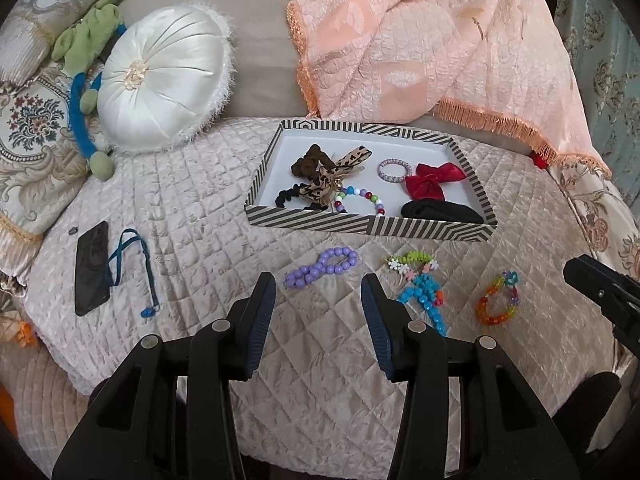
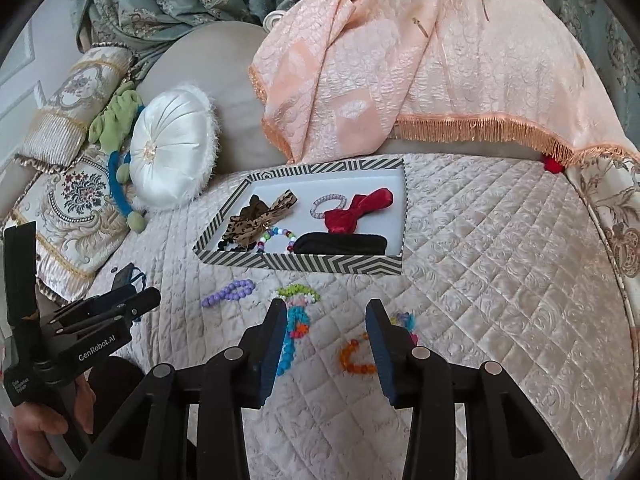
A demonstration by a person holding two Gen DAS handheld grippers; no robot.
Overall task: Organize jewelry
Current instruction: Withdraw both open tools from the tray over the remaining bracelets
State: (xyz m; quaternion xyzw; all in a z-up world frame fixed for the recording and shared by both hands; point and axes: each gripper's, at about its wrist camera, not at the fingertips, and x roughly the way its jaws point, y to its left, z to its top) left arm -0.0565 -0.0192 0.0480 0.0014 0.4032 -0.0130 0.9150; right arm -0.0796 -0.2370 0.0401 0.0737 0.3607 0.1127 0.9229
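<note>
A striped tray [image 1: 360, 227] [image 2: 304, 263] on the quilted bed holds a leopard bow [image 1: 332, 176], a red bow [image 1: 434, 178], a lilac ring, a multicolour bead bracelet [image 1: 360, 196] and a black band [image 1: 442, 211]. In front of it lie a purple bead bracelet [image 1: 322, 266] [image 2: 229, 293], a green flower piece [image 1: 412, 261] [image 2: 298, 293], a blue bead piece [image 1: 424, 298] [image 2: 294, 334] and an orange bracelet [image 1: 498, 300] [image 2: 356, 356]. My left gripper [image 1: 318, 296] is open and empty, just short of the purple bracelet. My right gripper [image 2: 328, 322] is open and empty, between the blue piece and the orange bracelet.
A black phone [image 1: 92, 268] with a blue lanyard [image 1: 134, 268] lies at the left. A white round cushion [image 1: 160, 76] [image 2: 172, 152], patterned pillows and a green-blue plush toy [image 1: 86, 40] are at the back left. A peach fringed blanket [image 1: 432, 40] [image 2: 400, 60] drapes behind the tray.
</note>
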